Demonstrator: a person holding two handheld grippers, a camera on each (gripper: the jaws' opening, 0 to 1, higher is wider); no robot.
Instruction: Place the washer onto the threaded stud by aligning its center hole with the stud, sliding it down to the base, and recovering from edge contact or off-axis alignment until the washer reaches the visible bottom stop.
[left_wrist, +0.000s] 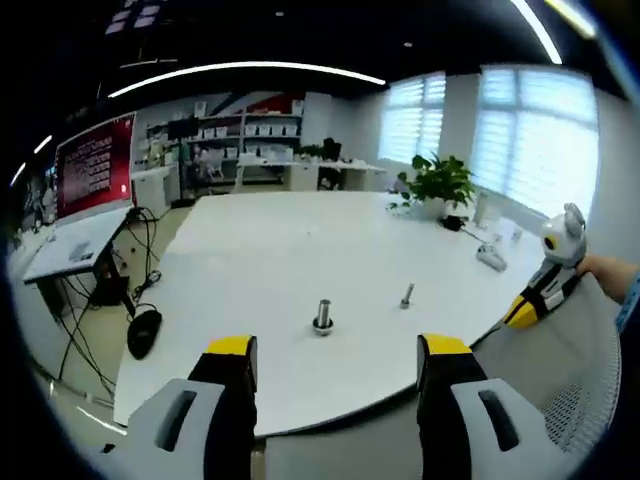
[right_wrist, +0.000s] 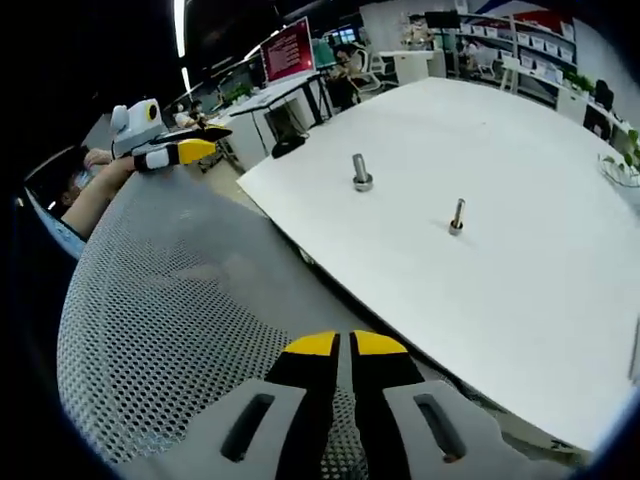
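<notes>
An upright metal stud (left_wrist: 322, 316) (right_wrist: 361, 172) stands on the white table (left_wrist: 280, 250) (right_wrist: 520, 150), with a wider ring around its foot; I cannot tell if that ring is the washer. A slimmer bolt (left_wrist: 407, 296) (right_wrist: 456, 216) stands to its right. My left gripper (left_wrist: 338, 350) is open and empty, short of the table's near edge, in line with the stud. It also shows at the upper left of the right gripper view as the left gripper (right_wrist: 200, 142). My right gripper (right_wrist: 335, 345) (left_wrist: 520, 312) is shut over a grey mesh chair back (right_wrist: 170, 300), off the table, with nothing visible in it.
The mesh chair back (left_wrist: 575, 370) lies between the right gripper and the table edge. A potted plant (left_wrist: 440, 182) and small white items (left_wrist: 490, 257) sit at the table's far right. A desk with a red screen (left_wrist: 95, 165) and cables stands to the left.
</notes>
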